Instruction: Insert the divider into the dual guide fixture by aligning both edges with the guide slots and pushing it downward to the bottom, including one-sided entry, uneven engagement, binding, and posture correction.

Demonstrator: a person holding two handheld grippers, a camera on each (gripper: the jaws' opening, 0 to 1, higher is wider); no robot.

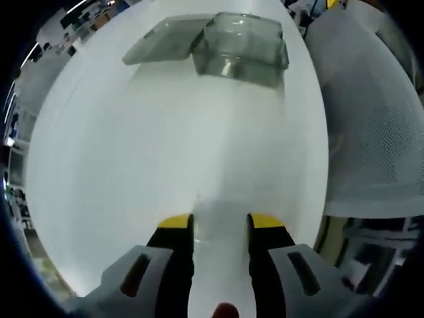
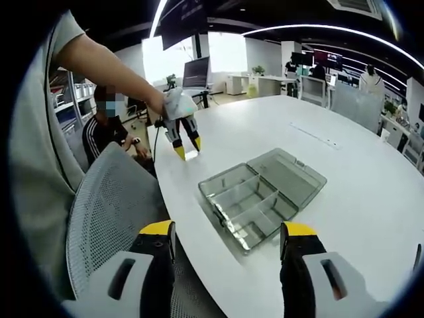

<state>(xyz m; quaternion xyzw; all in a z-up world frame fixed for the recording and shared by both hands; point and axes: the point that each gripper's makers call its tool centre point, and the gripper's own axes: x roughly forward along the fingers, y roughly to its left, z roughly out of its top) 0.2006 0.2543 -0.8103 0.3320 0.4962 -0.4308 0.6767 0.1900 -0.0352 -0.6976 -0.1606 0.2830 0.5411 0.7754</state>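
Note:
A clear grey plastic box lies on the white table with its lid folded open to the far side. Thin partitions split its inside into compartments. In the left gripper view the same box sits at the far end of the table, lid to its left. My left gripper hovers over bare table well short of the box, open and holding nothing. It also appears as the left gripper, held by an arm past the box. My right gripper is wide open in front of the box.
A white mesh chair stands at the table's near-left edge, and shows as a mesh chair on the right. A seated person is behind it. Desks and monitors fill the back of the room.

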